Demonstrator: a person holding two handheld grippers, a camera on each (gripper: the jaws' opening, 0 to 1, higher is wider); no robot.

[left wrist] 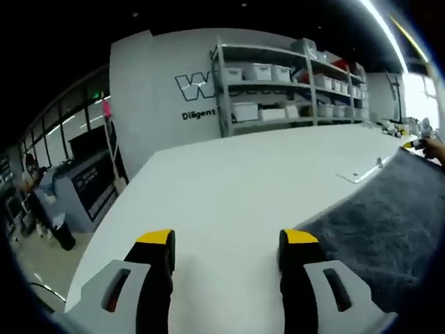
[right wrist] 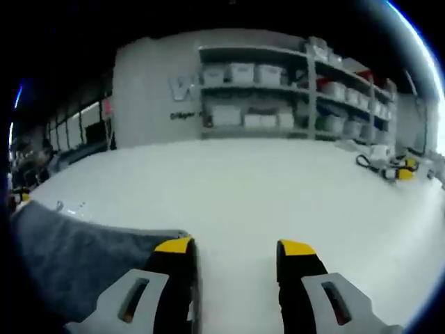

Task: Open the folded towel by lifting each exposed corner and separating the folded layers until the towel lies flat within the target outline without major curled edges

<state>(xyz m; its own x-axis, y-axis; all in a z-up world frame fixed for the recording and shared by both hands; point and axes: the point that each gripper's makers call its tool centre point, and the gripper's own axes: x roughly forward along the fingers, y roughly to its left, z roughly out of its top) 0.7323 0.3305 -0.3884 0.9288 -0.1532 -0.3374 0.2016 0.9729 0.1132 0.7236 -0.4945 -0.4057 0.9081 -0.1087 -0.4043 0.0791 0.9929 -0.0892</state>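
Both tools hang just above the white bench (left wrist: 229, 188), jaws apart and holding nothing. The grey towel (left wrist: 389, 229) lies between them. Seen from the left tool (left wrist: 226, 247), it spreads off to that tool's right, with a corner just beside the right jaw's yellow tip. Seen from the right tool (right wrist: 235, 250), the towel (right wrist: 69, 257) sits to that tool's left, its edge running under or just behind the left jaw; I cannot tell whether the jaw touches it.

No target outline is clear to me from here, only a thin light mark (left wrist: 361, 175) on the bench past the towel's far edge, too faint to name. A shelf (left wrist: 292, 83) of bins stands against the far wall, and some small yellow bits (right wrist: 400, 172) lie well away to the right tool's right.

My guess is that neither corner is gripped yet, so the unfolding has hardly begun. The risks look plain. A jaw closing beside the corner rather than around it would pinch air, or shove the cloth into a wrinkle. Nipping both layers together would drag the whole towel rather than part the fold. Uneven pulls from the two sides could skew it or leave a curled edge.
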